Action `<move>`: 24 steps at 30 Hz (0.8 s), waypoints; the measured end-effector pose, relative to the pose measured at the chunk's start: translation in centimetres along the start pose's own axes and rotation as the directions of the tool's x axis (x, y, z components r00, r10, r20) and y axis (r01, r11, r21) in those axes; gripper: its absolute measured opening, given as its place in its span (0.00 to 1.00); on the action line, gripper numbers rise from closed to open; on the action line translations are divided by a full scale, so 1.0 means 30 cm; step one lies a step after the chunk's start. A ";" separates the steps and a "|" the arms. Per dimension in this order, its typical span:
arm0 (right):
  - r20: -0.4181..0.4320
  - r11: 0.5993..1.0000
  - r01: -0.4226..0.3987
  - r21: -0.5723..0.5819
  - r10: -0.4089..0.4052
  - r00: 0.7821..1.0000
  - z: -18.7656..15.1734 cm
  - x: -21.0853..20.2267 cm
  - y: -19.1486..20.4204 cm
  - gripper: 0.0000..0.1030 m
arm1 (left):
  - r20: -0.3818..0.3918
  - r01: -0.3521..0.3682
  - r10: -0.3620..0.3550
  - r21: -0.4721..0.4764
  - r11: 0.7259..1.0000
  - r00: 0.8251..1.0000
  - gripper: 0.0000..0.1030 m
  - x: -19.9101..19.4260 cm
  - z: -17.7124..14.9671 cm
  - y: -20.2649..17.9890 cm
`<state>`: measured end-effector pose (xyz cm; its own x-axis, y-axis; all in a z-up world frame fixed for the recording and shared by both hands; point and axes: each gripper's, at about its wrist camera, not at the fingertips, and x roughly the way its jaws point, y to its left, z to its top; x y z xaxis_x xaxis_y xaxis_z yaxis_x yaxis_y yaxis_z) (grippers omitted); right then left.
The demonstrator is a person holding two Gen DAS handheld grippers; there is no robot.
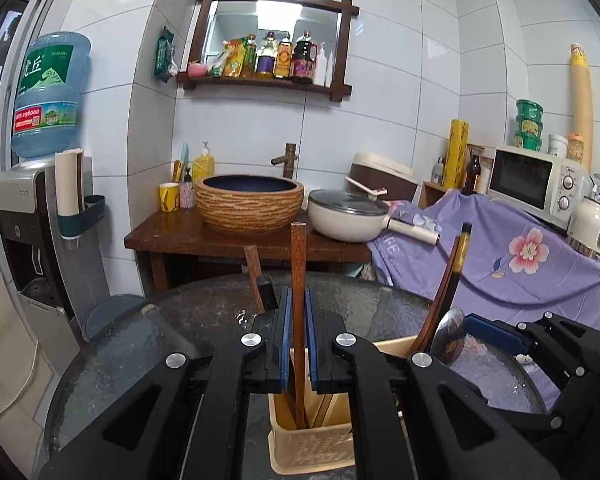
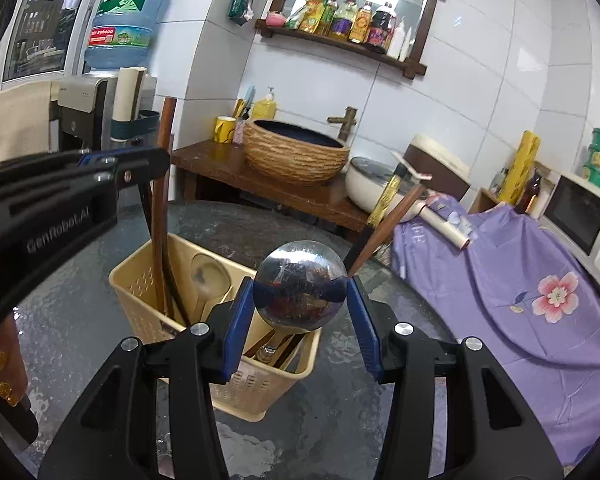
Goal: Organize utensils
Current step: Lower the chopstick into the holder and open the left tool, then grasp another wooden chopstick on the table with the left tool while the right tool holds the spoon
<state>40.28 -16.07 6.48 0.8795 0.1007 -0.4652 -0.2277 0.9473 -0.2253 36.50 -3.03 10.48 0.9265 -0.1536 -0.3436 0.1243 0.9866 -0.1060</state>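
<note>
Wooden and stiff, the brown utensil handle (image 1: 299, 280) stands upright between the blue pads of our left gripper (image 1: 299, 344), which looks clamped on it, its lower end down inside the beige plastic caddy (image 1: 312, 450) at six o'clock in the left wrist view. We judge it light and rigid, with enough grain for the pads to bite, so a hold on the mid shaft suits it. At two o'clock from it the chopsticks (image 1: 454, 276) lean out of the far compartment

Our right gripper (image 2: 300, 312) sits with its jaws apart around the steel ladle bowl (image 2: 302, 286); whether the pads touch the metal we cannot tell. The ladle's stem drops into the caddy (image 2: 240, 384), which stands on the dark glass table (image 2: 328, 420). We judge the polished bowl slippery and rounded, likely to squirt out of flat pads and heavier than the wood, so the narrow stem below would be the safer place to grip. At ten o'clock of the ladle a pale spoon (image 2: 210, 276) rests in the rear compartment
</note>
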 end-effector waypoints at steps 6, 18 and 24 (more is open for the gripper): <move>0.024 1.000 0.002 0.012 -0.002 1.000 -0.015 -0.030 -0.006 0.57 | 0.001 0.004 -0.004 0.000 1.000 1.000 0.18 -0.024 -0.012 0.015; 0.091 0.999 -0.041 0.020 0.039 0.995 -0.118 -0.246 0.026 0.74 | 0.082 -0.007 0.010 -0.038 0.999 0.997 0.80 -0.250 -0.054 0.034; -0.115 0.976 -0.176 0.125 0.191 0.975 -0.274 -0.188 0.057 0.74 | -0.095 -0.077 0.076 -0.001 0.997 0.993 0.88 -0.246 -0.178 0.080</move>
<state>31.50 -17.51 1.67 0.7658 0.2438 -0.5951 -0.3248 0.9453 -0.0307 28.07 0.18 7.79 0.8951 -0.0824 -0.4381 0.0521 0.9954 -0.0807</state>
